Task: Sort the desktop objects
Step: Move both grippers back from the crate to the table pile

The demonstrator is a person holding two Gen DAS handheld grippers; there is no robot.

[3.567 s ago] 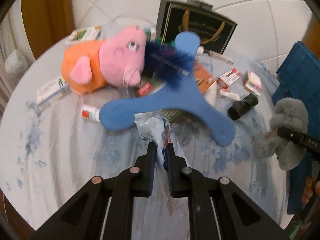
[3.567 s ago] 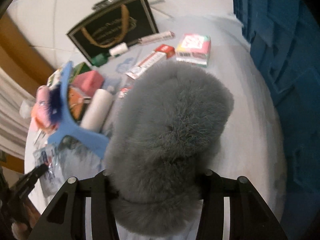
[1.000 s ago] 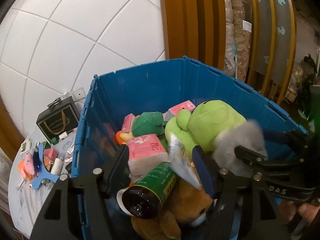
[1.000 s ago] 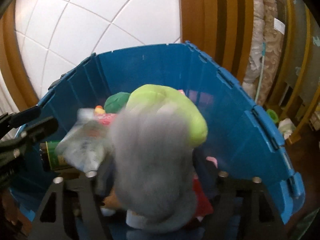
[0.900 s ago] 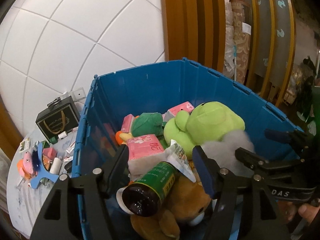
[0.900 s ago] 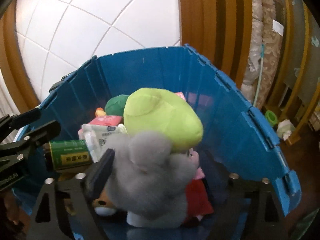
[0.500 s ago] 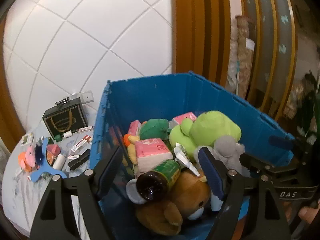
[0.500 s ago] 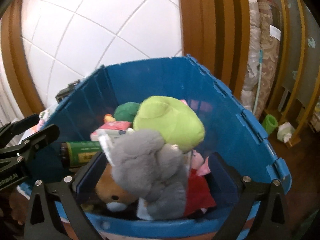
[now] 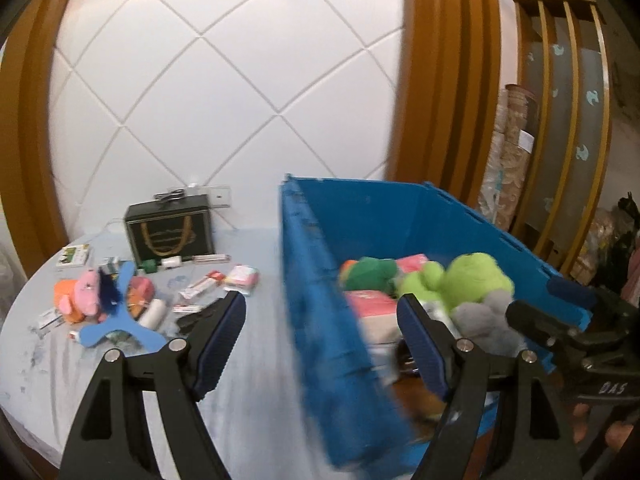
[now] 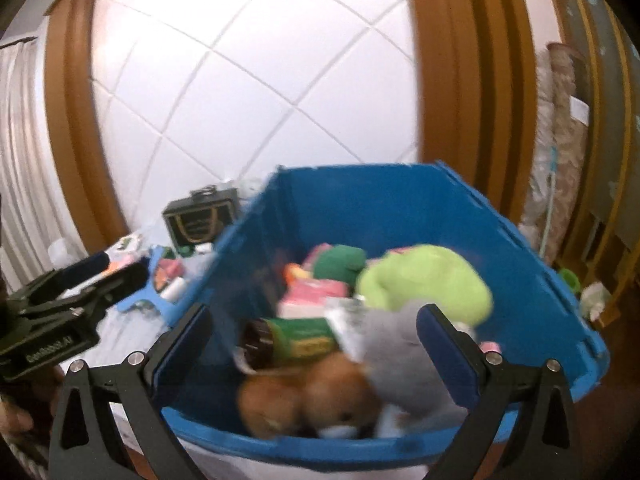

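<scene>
A blue crate [image 9: 320, 304] stands on the table and also shows in the right wrist view [image 10: 532, 280]. In it lie a grey fluffy toy [image 10: 404, 344], a green plush [image 10: 428, 280], a brown bear [image 10: 312, 404], a green bottle [image 10: 296, 340] and pink packs [image 9: 368, 304]. My left gripper [image 9: 320, 340] is open and empty, above the crate's left wall. My right gripper [image 10: 312, 352] is open and empty, above the crate's near edge. A pink pig plush [image 9: 80, 292] and a blue boomerang toy [image 9: 120, 316] lie on the table at left.
A dark gift bag [image 9: 168, 236] stands at the back of the table by the white tiled wall. Small boxes, tubes and a black object [image 9: 196, 316] lie scattered on the light cloth [image 9: 248, 380]. Wooden panels and rolled fabrics stand at right.
Both grippers have pulled back and up from the crate and swung left; the table now shows in the left wrist view. The grey toy and the plastic pack stay in the crate.
</scene>
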